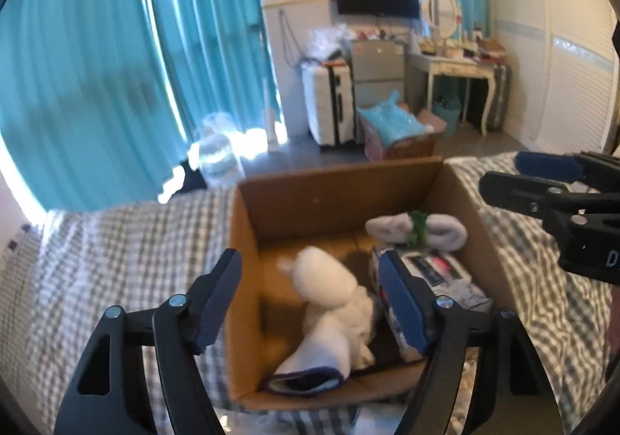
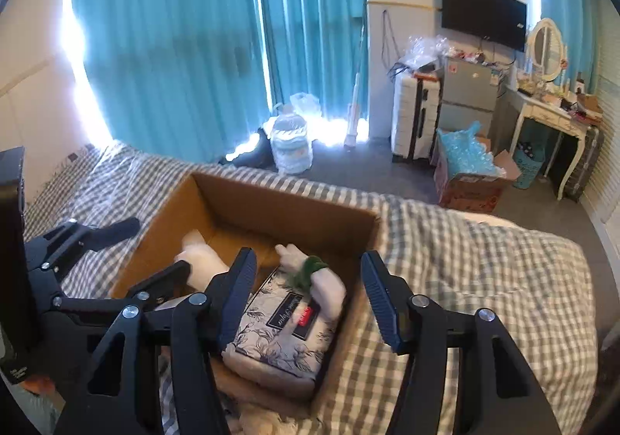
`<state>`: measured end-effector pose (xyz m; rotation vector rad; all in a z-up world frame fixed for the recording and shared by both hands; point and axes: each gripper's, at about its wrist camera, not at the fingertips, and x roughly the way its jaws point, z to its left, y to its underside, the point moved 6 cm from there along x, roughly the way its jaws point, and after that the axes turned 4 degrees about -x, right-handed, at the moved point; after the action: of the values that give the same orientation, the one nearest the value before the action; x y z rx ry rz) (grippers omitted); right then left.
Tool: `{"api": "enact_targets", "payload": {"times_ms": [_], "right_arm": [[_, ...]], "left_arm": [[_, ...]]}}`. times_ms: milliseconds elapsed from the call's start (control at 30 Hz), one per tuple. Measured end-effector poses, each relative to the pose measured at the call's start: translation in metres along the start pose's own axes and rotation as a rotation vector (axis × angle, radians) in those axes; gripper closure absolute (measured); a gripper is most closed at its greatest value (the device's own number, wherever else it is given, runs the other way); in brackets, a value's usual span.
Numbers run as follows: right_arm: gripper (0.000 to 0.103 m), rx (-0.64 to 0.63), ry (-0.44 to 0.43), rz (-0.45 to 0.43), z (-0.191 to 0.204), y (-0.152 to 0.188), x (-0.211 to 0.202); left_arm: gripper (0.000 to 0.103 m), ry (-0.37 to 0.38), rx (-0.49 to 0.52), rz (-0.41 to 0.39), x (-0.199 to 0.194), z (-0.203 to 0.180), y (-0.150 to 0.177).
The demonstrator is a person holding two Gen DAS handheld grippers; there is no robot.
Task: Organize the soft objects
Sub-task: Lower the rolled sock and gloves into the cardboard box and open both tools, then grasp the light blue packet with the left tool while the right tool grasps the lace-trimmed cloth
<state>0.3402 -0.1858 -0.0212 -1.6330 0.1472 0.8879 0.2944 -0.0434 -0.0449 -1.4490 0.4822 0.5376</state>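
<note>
A: What is nearest to us?

B: The left gripper, with its jaws wide open and holding nothing, above the near part of the cardboard box. The right gripper is also open and empty, over the right wall of the same box.

A: And the soft things?

B: They are in the box. A white plush toy lies on the left side of it. On the right side is a floral fabric pack, and on its far end rests a rolled pale cloth with a green band.

A: Which step is it, you think?

B: I judge that an item was just put in and both grippers are free. The next move would be to go away from the box and look for another soft object; I see none outside it.

A: The surface?

B: A bed with a grey checked cover. Farther are the floor, turquoise curtains, a white suitcase, a wall television and a dressing table.
</note>
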Motion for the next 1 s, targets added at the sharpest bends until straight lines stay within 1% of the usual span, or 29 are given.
{"api": "enact_targets", "payload": {"times_ms": [33,67,133,200,300,333,433,533,633,700,767,867,933,1000], "right_arm": [[0.03,-0.002,0.011,-0.009,-0.002,-0.003,-0.01],[0.028,-0.003,0.021,-0.022,-0.004,-0.006,-0.022],[0.023,-0.002,0.031,-0.04,-0.005,-0.01,-0.043],[0.019,-0.004,0.038,-0.046,-0.004,-0.013,-0.065],[0.012,-0.022,0.055,-0.067,0.002,-0.014,-0.095],[0.008,-0.026,0.062,-0.075,0.003,-0.014,-0.102],[0.0,-0.031,0.099,-0.085,0.01,-0.007,-0.123],[0.0,-0.03,0.09,-0.062,0.018,0.009,-0.134],[0.0,-0.04,0.083,-0.042,0.025,0.03,-0.135],[0.0,-0.055,0.072,-0.016,0.03,0.047,-0.128],[0.0,-0.047,0.041,0.025,0.036,0.067,-0.113],[0.0,-0.061,0.007,0.085,0.044,0.096,-0.088],[0.0,-0.064,-0.002,0.108,0.047,0.109,-0.071],[0.0,-0.06,-0.015,0.151,0.05,0.122,-0.05]], "left_arm": [[0.027,-0.009,0.007,-0.018,-0.009,0.001,-0.004],[0.026,-0.012,0.011,-0.032,-0.017,0.002,-0.006],[0.014,-0.016,0.016,-0.07,-0.04,0.002,-0.013],[0.008,-0.024,0.017,-0.112,-0.06,0.006,-0.019],[0.008,-0.024,0.011,-0.157,-0.089,0.009,-0.027],[0.007,-0.022,0.006,-0.163,-0.097,0.009,-0.028],[0.006,-0.006,-0.007,-0.178,-0.119,0.009,-0.032],[0.006,-0.036,-0.013,-0.203,-0.136,0.009,-0.031],[0.006,-0.001,-0.039,-0.17,-0.141,0.01,-0.018],[0.006,-0.002,-0.054,-0.145,-0.136,0.012,-0.004],[0.006,-0.002,-0.065,-0.117,-0.129,0.013,0.012],[0.006,-0.005,-0.082,-0.043,-0.107,0.014,0.047],[0.006,-0.024,-0.084,0.007,-0.088,0.015,0.071],[0.006,-0.031,-0.096,0.05,-0.072,0.017,0.091]]}}
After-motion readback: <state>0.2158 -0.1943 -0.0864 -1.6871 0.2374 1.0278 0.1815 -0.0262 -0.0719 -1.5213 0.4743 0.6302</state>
